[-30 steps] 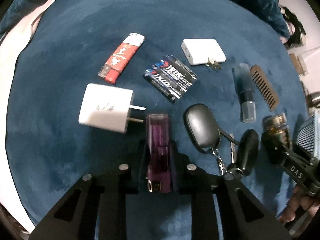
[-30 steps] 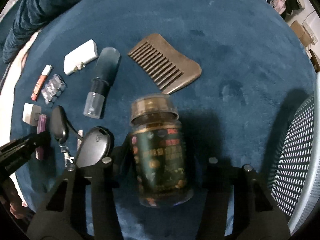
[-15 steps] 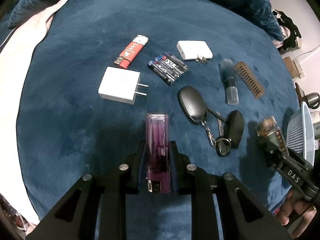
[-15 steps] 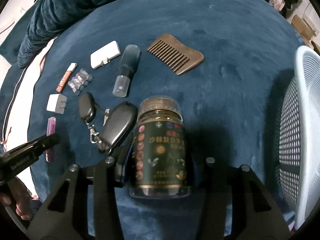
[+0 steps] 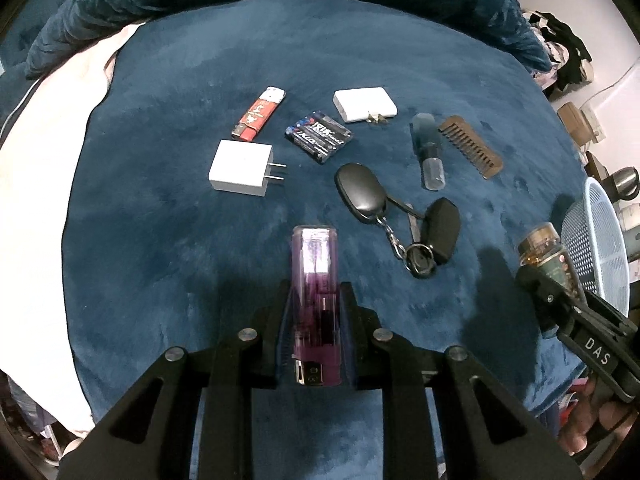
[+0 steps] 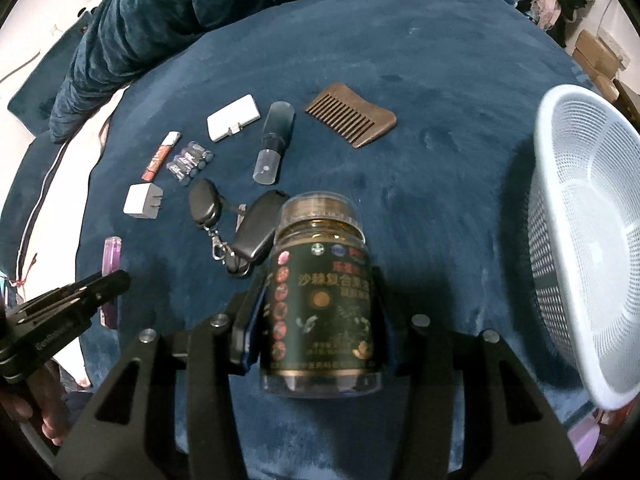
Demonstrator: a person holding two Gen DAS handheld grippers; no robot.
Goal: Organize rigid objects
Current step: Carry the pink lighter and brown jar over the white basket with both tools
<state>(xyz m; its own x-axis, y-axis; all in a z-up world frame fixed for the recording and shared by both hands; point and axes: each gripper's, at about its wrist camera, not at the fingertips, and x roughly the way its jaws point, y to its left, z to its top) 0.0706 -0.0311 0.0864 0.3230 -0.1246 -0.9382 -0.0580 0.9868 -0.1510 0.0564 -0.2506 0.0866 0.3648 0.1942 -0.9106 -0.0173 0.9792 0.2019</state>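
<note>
My left gripper [image 5: 316,316] was clamped on a purple lighter [image 5: 316,300], its two fingers pressed flat against the long sides, the metal head toward the camera and the translucent body pointing out above the blue blanket [image 5: 160,260]. My right gripper [image 6: 320,320] was spread much wider and gripped a dark green jar [image 6: 322,308] by its sides; the jar had an amber lid, a gold-trimmed label with Chinese lettering, and a clear base. It hung over the blanket, just left of the white mesh basket [image 6: 560,184]. On the blanket beyond lay a red lighter [image 5: 259,114], a pack of batteries [image 5: 319,136], a white plug charger [image 5: 240,169], a flat white adapter [image 5: 365,105], a small spray bottle [image 5: 428,150], a wooden comb [image 5: 472,146] and a set of car keys [image 5: 400,216], each apart from the others.
</note>
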